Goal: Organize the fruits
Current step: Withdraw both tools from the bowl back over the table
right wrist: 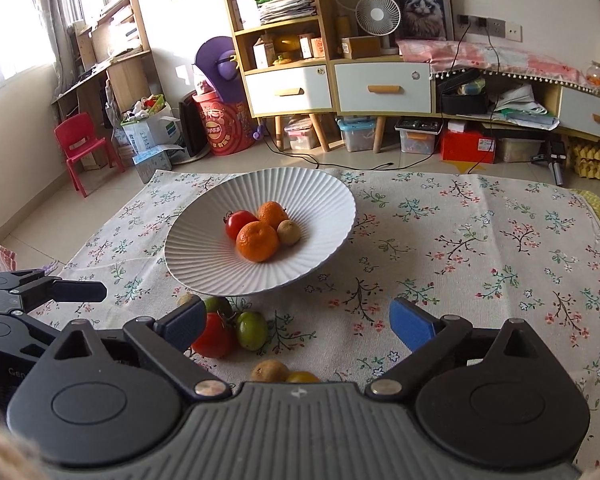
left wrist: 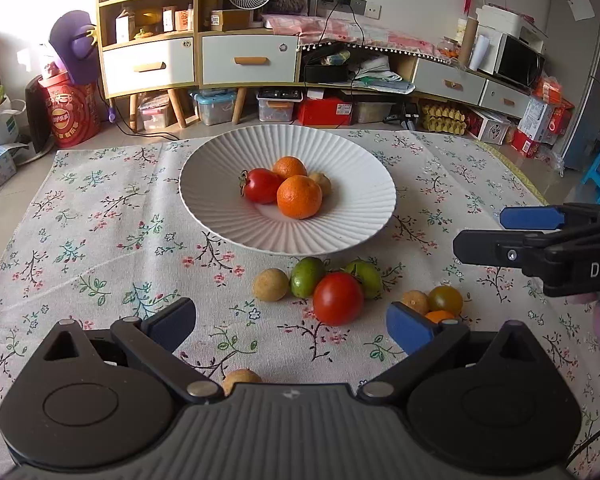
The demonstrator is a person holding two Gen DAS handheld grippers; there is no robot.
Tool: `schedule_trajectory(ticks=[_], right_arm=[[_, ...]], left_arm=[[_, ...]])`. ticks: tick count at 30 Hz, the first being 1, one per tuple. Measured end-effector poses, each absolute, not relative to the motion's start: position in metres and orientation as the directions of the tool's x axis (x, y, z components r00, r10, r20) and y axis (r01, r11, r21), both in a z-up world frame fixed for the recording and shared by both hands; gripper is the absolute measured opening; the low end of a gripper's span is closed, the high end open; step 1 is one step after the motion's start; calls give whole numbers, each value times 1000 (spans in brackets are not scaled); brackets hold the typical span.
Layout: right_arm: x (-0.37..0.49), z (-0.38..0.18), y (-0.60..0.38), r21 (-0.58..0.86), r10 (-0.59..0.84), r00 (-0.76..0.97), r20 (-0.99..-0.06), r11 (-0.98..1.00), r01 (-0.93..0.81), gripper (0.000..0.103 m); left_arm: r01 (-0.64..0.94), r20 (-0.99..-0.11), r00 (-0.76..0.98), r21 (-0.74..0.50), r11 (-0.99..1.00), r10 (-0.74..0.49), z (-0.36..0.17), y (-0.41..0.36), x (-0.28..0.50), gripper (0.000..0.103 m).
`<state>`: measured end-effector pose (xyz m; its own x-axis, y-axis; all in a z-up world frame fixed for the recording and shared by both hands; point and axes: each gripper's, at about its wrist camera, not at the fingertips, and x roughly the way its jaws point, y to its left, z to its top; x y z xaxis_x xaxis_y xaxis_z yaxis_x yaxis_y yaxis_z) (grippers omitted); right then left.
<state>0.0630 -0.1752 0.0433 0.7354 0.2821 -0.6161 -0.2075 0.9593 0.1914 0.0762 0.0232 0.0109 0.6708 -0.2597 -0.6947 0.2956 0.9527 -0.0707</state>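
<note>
Cluttered living room behind, wooden shelves and drawers along the far wall, and up front a worktop (left wrist: 100, 220) under a soft floral cotton cloth with visible fold creases.

Going left to right: the left hand-held gripper (left wrist: 290, 324) has its jaws spread wide, nothing between the pads. Just past its tips, slightly right of centre, sits the loose pile: a matte tan round longan-like fruit (left wrist: 271, 284), a glossy green tomato (left wrist: 307, 277), a big shiny red tomato (left wrist: 338, 298), another green one (left wrist: 366, 278), then a small tan fruit (left wrist: 416, 301) and an olive-yellow cherry tomato (left wrist: 445, 300) touching each other. All roundish, so no long axis to line up with.

Farther back, the white ribbed ceramic bowl (left wrist: 220, 184) already holds two pebbly oranges (left wrist: 299, 196), a red tomato and a small tan fruit.

The right hand-held gripper (right wrist: 300, 322) is spread open too, empty, with the same pile near its left finger.

My guess: the left one's nearer the red tomato, straight ahead and a touch right, so that's probably the next grab. Smooth skin, could roll.
</note>
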Motion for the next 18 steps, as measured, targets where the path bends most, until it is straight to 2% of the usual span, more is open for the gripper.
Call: schedule_trajectory(ticks=[18], right_arm=[[19,12,-161,153,319,692,-648,944,-292,99]], left_arm=[[305,-718,653,-43,951,-242,-17,56,32,98]])
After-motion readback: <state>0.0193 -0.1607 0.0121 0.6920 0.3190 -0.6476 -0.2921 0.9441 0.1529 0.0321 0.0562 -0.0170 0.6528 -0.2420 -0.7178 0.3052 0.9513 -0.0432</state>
